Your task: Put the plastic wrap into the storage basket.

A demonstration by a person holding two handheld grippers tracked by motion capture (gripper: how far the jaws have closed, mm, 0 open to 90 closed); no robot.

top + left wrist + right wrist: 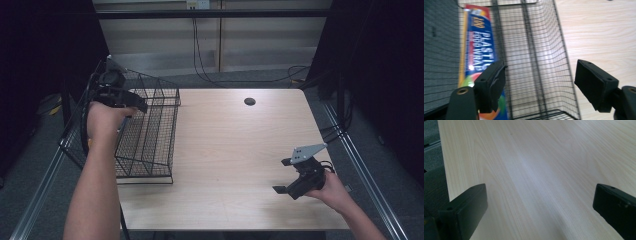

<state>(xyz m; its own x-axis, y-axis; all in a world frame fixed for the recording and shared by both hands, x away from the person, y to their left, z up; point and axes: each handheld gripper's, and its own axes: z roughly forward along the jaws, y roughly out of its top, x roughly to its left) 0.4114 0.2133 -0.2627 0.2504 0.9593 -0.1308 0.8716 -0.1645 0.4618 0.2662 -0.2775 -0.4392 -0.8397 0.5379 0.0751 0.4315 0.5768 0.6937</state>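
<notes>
In the high view the right tongs hang low over the near right part of the pale wooden tabletop, jaws spread wide with nothing between them; the right gripper view looks along them at bare wood grain. Farther off and to the left, the left tongs hover over the black wire basket that stands at the tabletop's left edge, and they too are spread, holding nothing. The left gripper view looks down into that basket, where a long plastic wrap box lies along the wall on the picture's left, the one jaw just above its lower end but, as far as can be told, not touching it. The box is blue with a yellow edge and a bright coloured patch near its lower end; large white letters read "PLASTIC FOOD WRAP", with "100" above them, and smaller print is too blurred to read. It is probably light, thin cardboard around a roll: stiff lengthwise, easily dented, and its glossy skin may be slippery. A grip across the narrow width near the middle would likely keep it level, though the basket wall beside it leaves little room for a jaw.
</notes>
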